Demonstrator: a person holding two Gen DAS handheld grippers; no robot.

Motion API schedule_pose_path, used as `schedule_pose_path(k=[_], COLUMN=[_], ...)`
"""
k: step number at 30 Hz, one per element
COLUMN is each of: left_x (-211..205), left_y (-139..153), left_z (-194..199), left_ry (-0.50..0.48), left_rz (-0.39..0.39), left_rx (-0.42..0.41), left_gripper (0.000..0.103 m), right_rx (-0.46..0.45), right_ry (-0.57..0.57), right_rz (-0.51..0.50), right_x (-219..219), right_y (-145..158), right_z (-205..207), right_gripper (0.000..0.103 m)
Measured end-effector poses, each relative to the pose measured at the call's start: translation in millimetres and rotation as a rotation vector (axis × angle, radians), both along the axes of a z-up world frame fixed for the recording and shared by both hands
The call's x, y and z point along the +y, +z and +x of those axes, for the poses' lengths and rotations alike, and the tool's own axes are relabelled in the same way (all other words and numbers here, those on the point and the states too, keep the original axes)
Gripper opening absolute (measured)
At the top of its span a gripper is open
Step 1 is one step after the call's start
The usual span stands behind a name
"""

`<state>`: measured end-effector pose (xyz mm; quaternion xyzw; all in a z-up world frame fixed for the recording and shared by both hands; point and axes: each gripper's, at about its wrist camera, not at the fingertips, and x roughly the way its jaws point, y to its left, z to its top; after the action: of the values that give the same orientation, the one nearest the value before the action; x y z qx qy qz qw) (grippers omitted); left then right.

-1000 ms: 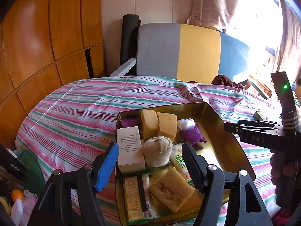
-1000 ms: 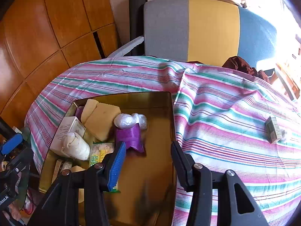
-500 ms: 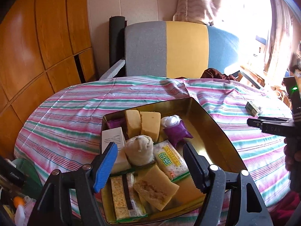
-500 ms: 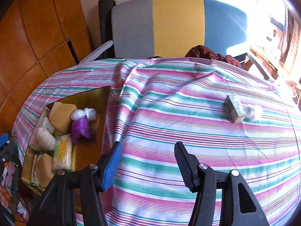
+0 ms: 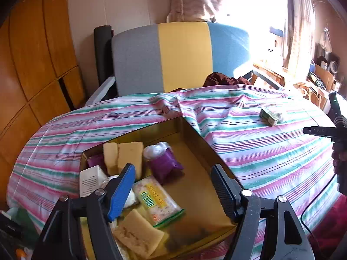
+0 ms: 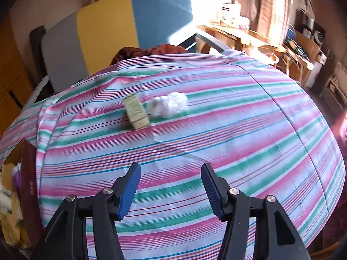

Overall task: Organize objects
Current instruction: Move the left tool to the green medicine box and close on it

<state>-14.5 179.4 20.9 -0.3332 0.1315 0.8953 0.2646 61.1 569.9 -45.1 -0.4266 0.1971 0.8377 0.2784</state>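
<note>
A gold tin [image 5: 195,134] sits on the striped tablecloth and holds yellow sponges [image 5: 128,153], a purple packet [image 5: 164,166], a cracker packet [image 5: 156,201] and a white box [image 5: 89,179]. My left gripper [image 5: 171,186] is open and empty above the tin's near side. A small green box [image 6: 136,111] and a white plastic-wrapped bundle [image 6: 169,105] lie together on the cloth; both show in the left wrist view [image 5: 269,116]. My right gripper [image 6: 171,186] is open and empty, above the cloth well short of them. The tin's edge [image 6: 30,173] is at its far left.
A grey, yellow and blue chair [image 5: 177,56] stands behind the table with a dark red cloth [image 6: 149,51] on it. Wooden panels [image 5: 32,65] line the left wall. A cluttered wooden desk [image 6: 260,43] stands at the right by the window.
My right gripper has swung right, away from the tin, and now faces the green box and white bundle. My left view has turned right over the tin. Both grippers stay open.
</note>
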Motion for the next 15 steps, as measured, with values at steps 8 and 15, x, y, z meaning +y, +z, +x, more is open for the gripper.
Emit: schedule_pose_path(k=[8, 15], left_x=[104, 214], left_y=[-6, -33], left_z=[-11, -35], left_ry=[-0.16, -0.249], left_rz=[0.022, 0.009], left_rx=[-0.132, -0.276], left_gripper=[0.073, 0.072], right_rx=[0.041, 0.094], right_ry=[-0.133, -0.11], right_rz=[-0.157, -0.194], right_x=[32, 27], right_y=[-14, -3], right_z=[23, 26], right_gripper=[0.058, 0.059])
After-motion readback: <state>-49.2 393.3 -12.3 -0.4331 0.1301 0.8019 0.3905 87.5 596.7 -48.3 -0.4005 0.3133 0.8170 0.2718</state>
